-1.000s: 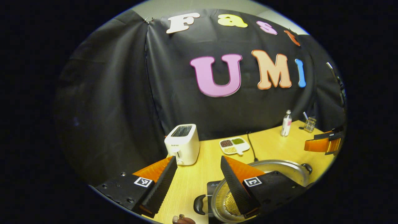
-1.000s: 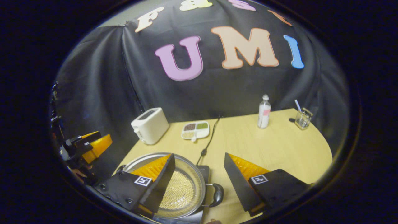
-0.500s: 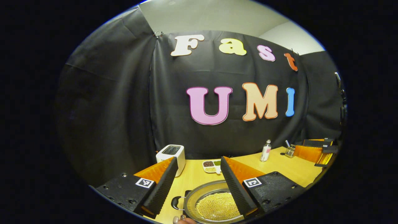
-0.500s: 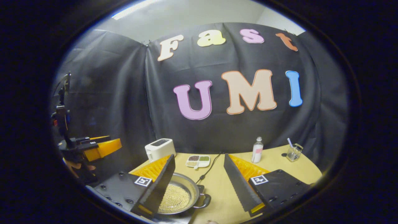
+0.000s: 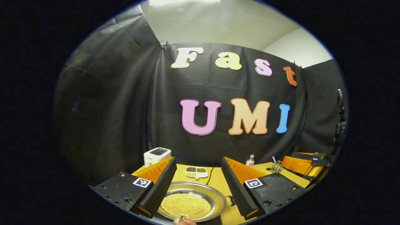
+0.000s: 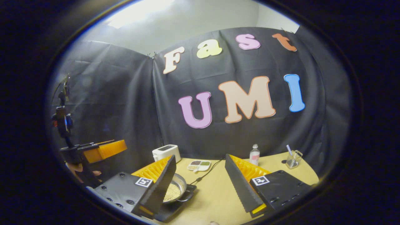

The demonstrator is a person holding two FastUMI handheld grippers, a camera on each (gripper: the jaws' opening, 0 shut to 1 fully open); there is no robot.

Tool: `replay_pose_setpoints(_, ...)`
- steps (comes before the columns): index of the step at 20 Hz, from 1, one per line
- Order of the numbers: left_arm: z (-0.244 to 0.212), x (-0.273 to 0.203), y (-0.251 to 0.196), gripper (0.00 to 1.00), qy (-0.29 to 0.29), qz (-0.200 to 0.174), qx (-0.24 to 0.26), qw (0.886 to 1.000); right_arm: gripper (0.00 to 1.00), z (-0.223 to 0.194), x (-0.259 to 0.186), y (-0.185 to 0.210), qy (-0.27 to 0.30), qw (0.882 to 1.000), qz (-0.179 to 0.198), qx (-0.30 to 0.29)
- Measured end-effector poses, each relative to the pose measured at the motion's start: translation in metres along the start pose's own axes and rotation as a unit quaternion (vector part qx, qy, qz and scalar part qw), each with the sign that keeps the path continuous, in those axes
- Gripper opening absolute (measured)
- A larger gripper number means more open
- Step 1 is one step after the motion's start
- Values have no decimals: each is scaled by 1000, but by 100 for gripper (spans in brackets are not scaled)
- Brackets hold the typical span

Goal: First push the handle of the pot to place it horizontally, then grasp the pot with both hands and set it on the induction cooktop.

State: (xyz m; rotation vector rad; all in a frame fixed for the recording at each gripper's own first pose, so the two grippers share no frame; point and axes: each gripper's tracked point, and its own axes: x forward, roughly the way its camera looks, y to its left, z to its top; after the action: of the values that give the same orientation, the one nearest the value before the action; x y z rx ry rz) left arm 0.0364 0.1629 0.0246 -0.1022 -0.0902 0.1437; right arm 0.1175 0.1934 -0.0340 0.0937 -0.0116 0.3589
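A silver pot (image 5: 191,203) full of yellow grains lies low in the left gripper view, a dark handle (image 5: 231,200) at its right side. My left gripper (image 5: 198,162) hangs open above and behind it, with nothing between the fingers. In the right gripper view the pot (image 6: 178,187) rests on the black induction cooktop (image 6: 170,211), partly hidden behind one finger (image 6: 159,187). My right gripper (image 6: 200,157) is open too, off to the pot's right over bare table. Each view catches the other gripper farther off: the right gripper (image 5: 304,164) and the left gripper (image 6: 103,150).
On the wooden table (image 6: 218,193), a white toaster (image 6: 166,152), a divided dish of beans (image 6: 200,165), a small bottle (image 6: 254,154) and a glass with a straw (image 6: 293,159) stand along the back. The cooktop's cable (image 6: 207,173) runs toward the wall.
Both grippers have drawn back and up from the pot, staying open. The pot looks smaller and lower in both views and stays on the cooktop.
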Motion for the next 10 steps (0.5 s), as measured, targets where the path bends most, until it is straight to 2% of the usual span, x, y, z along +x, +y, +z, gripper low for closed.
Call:
replay_pose_setpoints(1,-4,-4,-15,93,1,1,-1,1000,94,8,-8,-11,-14,1000,6,-1)
replay_pose_setpoints(2,-7,-8,-30,93,4,3,-2,1000,94,14,-16,-20,-24,1000,12,-5)
replay_pose_setpoints(5,-14,-20,-71,88,6,8,-14,1000,93,23,-40,-49,-32,999,16,-25)
replay_pose_setpoints(6,-18,-23,-82,93,10,6,-14,1000,94,21,-47,-57,-26,999,14,-25)
replay_pose_setpoints(7,-19,-26,-90,88,12,8,-11,1000,94,17,-53,-63,-21,999,11,-22)
replay_pose_setpoints(8,-21,-27,-96,88,15,11,-5,1000,94,15,-60,-72,-15,1000,2,-17)
replay_pose_setpoints(9,-22,-29,-101,93,15,14,0,1000,94,13,-63,-83,-11,1000,-7,-13)
replay_pose_setpoints(10,-25,-32,-107,88,17,15,3,1000,94,12,-68,-94,-9,1000,-18,-10)
